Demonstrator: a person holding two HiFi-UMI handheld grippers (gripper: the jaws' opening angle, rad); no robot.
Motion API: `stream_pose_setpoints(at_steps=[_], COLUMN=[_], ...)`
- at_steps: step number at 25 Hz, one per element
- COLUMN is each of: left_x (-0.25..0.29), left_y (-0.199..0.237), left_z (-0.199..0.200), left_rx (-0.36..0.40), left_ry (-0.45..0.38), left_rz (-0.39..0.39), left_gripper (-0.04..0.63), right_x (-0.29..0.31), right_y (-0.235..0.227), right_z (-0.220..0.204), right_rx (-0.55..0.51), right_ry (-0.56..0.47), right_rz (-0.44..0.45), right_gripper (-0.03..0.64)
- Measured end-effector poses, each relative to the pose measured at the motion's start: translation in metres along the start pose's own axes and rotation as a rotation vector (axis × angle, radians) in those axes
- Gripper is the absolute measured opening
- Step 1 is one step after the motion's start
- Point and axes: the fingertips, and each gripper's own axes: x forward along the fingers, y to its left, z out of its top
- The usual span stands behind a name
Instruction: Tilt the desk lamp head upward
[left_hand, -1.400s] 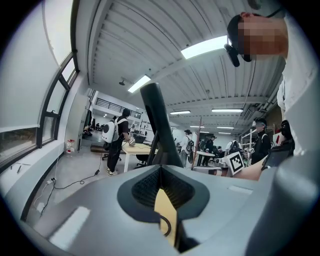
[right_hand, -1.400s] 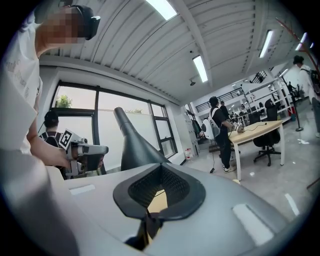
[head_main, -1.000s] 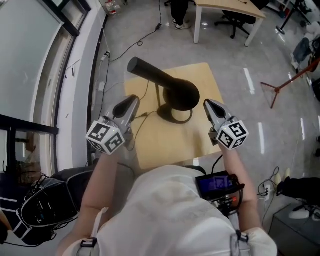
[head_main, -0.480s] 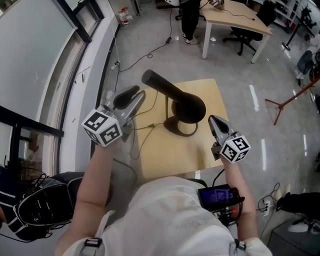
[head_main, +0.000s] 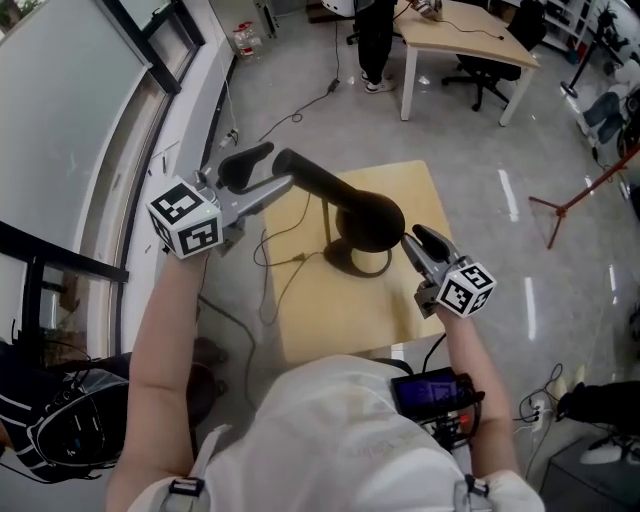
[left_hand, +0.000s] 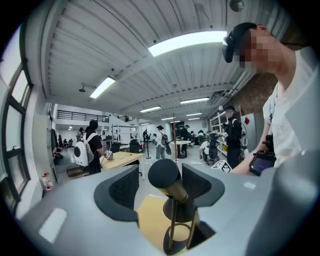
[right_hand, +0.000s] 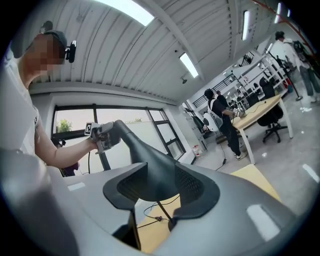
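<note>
The desk lamp stands on a small wooden table (head_main: 400, 300). Its black head (head_main: 340, 195) tapers from a narrow rear end at upper left to a wide bell at right, above a ring base (head_main: 356, 263). My left gripper (head_main: 278, 165) has just been opening. Its jaws stand wide on either side of the narrow rear end (left_hand: 164, 173) without pressing it. My right gripper (head_main: 412, 235) sits at the bell's rim. Its jaws have also just been opening, and the lamp head (right_hand: 150, 165) shows in the gap between its pads (right_hand: 192, 189), apparently not clamped.
The lamp's cable (head_main: 270, 262) trails over the table's left edge. A glass window wall (head_main: 90, 110) runs along the left, with a backpack (head_main: 70, 420) on the floor below. Behind are a desk (head_main: 470, 30), an office chair (head_main: 480, 75), a standing person (head_main: 375, 30) and a red stand (head_main: 580, 185).
My left gripper rose from beside the table to the lamp's narrow end and its jaws spread wide. The right gripper's jaws parted at the bell, and it barely shifted.
</note>
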Motion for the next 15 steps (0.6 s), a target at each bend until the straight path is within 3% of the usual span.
stream_pose_setpoints(at_steps=[4, 10, 15], left_x=[0.011, 0.013, 0.014], left_y=[-0.009, -0.002, -0.006], left_z=[0.004, -0.004, -0.023], left_rx=[0.066, 0.101, 0.147], left_ry=[0.059, 0.134, 0.268], left_rz=[-0.108, -0.182, -0.26], left_gripper=[0.272, 0.272, 0.249], right_x=[0.011, 0.026, 0.038], right_y=[-0.01, -0.042, -0.044], right_z=[-0.005, -0.025, -0.03], right_rx=[0.12, 0.261, 0.361], right_ry=[0.043, 0.156, 0.229], right_rz=[0.072, 0.096, 0.176], right_gripper=[0.277, 0.312, 0.357])
